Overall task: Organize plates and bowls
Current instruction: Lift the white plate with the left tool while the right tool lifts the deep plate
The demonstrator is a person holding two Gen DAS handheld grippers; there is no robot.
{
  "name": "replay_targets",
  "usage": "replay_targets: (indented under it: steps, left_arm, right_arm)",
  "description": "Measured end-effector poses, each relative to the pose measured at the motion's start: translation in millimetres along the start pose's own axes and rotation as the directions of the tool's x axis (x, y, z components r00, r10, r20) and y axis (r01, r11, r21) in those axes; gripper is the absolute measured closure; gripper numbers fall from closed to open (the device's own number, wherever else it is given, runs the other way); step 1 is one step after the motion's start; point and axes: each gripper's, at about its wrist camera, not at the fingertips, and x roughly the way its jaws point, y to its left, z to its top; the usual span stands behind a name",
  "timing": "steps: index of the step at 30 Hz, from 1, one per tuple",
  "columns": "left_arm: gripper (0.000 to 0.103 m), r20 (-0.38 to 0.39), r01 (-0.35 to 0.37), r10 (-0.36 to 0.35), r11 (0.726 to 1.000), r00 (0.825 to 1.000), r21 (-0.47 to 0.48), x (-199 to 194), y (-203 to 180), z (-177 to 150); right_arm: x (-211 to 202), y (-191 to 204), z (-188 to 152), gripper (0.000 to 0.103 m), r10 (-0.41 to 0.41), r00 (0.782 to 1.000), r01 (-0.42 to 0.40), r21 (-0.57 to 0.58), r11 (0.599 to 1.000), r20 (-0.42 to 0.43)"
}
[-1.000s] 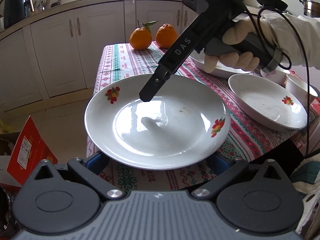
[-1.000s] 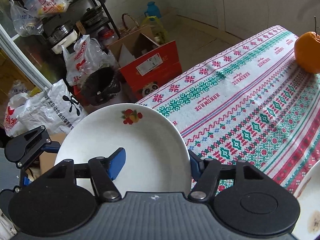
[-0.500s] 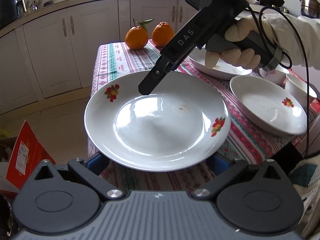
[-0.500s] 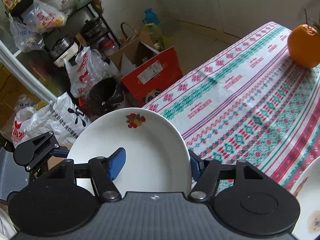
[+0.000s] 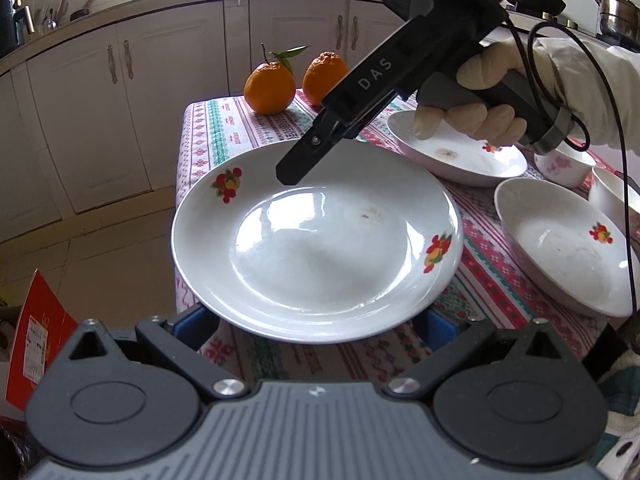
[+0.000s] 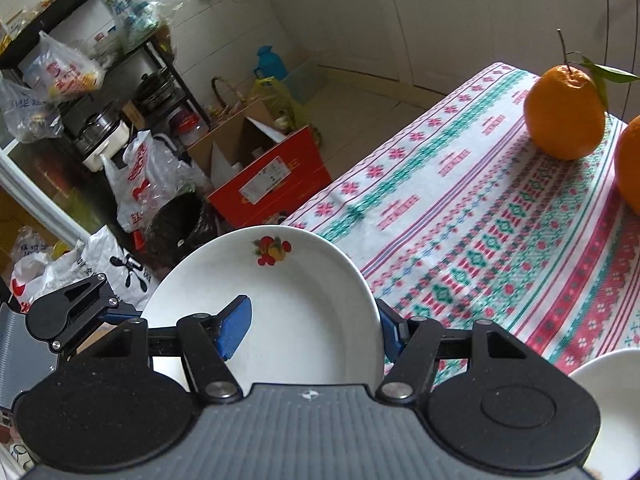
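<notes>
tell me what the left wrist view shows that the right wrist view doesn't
Only the left wrist view: the gloved right hand, a small white pink-flowered bowl and a steel pot. Only the right wrist view: white plastic bags, a black metal rack and a blue jug. Both: the white fruit-printed plate, two oranges and the patterned tablecloth.
</notes>
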Motion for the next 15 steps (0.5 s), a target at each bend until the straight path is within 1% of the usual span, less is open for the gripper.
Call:
replay_targets:
  steps: [5,15]
  left_arm:
    - [0.001,-0.008,0.001,-0.001,1.0,1.0,0.011,10.4,5.7,3.5]
    - [0.001,-0.005,0.003,-0.003,1.0,1.0,0.027,17.0,10.0,9.5]
  right_arm:
    - [5.4,-7.4,3.9,0.032,-0.02,1.0,0.02,0.005,1.0,0.002]
    - [9.8,-17.7,8.9,0.032,-0.041,0.999,0.041,0.029,0.999,0.008]
